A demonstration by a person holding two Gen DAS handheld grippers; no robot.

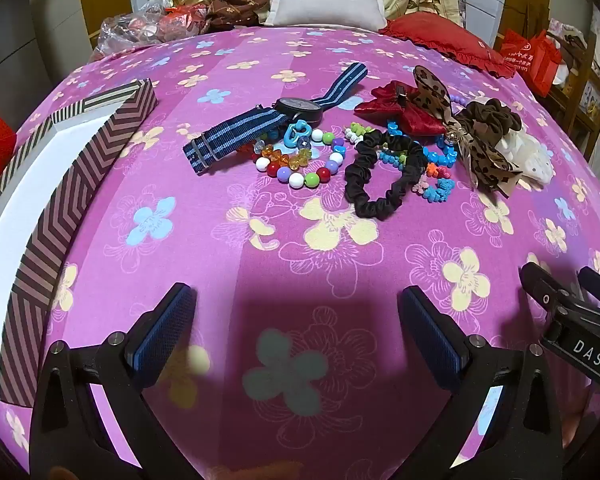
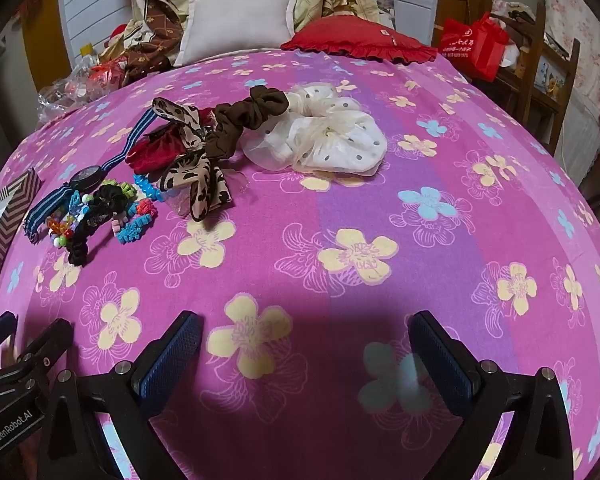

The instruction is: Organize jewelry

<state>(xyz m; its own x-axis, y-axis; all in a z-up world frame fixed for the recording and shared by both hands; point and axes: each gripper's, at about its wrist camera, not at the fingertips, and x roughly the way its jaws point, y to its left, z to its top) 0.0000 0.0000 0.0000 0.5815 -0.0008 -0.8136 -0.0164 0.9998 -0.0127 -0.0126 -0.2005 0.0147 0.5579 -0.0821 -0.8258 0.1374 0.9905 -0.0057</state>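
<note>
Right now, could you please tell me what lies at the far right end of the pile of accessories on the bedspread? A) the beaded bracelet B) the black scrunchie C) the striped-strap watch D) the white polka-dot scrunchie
D: in the right wrist view the white polka-dot scrunchie sits furthest right, past the brown scrunchie, while the watch and black scrunchie lie toward the left.

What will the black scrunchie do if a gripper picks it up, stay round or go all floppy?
The black scrunchie looks like soft gathered cloth, so it would probably droop and stretch rather than stay round. It seems light and unlikely to break. It overlaps the blue flower bracelet, which might get dragged along.
</note>
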